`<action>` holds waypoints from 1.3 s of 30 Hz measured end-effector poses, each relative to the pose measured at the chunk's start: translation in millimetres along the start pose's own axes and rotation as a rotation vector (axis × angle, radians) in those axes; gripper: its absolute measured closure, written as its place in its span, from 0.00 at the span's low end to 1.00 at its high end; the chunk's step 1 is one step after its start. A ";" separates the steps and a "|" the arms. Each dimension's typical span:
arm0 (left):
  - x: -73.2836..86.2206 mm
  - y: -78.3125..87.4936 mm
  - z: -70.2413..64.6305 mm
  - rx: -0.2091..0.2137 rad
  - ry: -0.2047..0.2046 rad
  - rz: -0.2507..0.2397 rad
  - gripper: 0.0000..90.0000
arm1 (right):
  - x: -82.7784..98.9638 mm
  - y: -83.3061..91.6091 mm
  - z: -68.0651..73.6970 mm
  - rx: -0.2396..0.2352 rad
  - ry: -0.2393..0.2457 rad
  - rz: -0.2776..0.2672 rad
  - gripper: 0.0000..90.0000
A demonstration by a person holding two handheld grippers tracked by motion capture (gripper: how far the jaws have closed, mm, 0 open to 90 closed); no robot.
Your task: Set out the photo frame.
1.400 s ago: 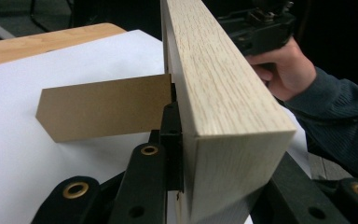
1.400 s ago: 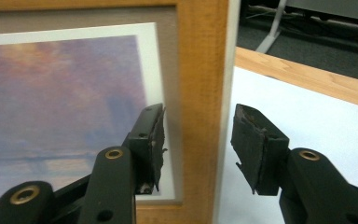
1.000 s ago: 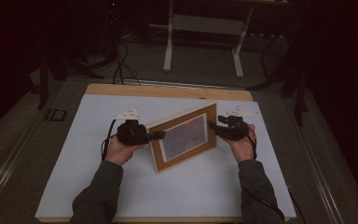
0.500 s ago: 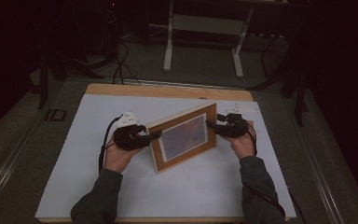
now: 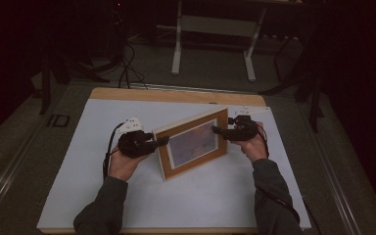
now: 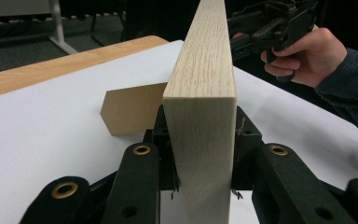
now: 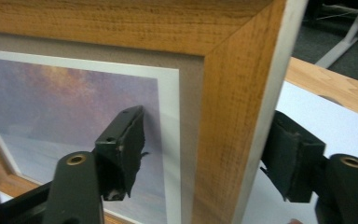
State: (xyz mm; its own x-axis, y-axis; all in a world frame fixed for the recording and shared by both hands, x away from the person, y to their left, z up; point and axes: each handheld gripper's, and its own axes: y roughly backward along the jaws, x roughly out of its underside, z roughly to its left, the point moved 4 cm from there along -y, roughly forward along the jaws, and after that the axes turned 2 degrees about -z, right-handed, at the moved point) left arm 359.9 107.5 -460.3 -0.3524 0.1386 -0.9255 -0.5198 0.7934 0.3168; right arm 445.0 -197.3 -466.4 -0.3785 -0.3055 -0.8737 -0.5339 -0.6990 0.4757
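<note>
Standing on the white table point(image 5: 127, 205) (dark room), a picture frame point(image 5: 192, 143).

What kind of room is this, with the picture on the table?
Probably a workshop or recording lab, kept dark. A white-topped table holds a framed picture, cables trail over the floor, and a metal stand sits behind.

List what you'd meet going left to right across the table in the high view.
Bare white table top → left gripper → wooden picture frame → right gripper → bare table top again.
</note>
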 end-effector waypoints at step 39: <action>-7.6 -16.5 28.9 0.045 0.012 -0.006 0.70 | 28.0 38.7 3.9 -0.032 -0.097 -0.016 0.68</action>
State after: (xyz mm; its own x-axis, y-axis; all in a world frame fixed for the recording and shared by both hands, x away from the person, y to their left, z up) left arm 393.7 110.5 -464.5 -0.3588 0.1269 -0.9247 -0.4864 0.8201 0.3013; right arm 410.8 -230.4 -472.1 -0.4423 -0.2309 -0.8666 -0.5167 -0.7242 0.4566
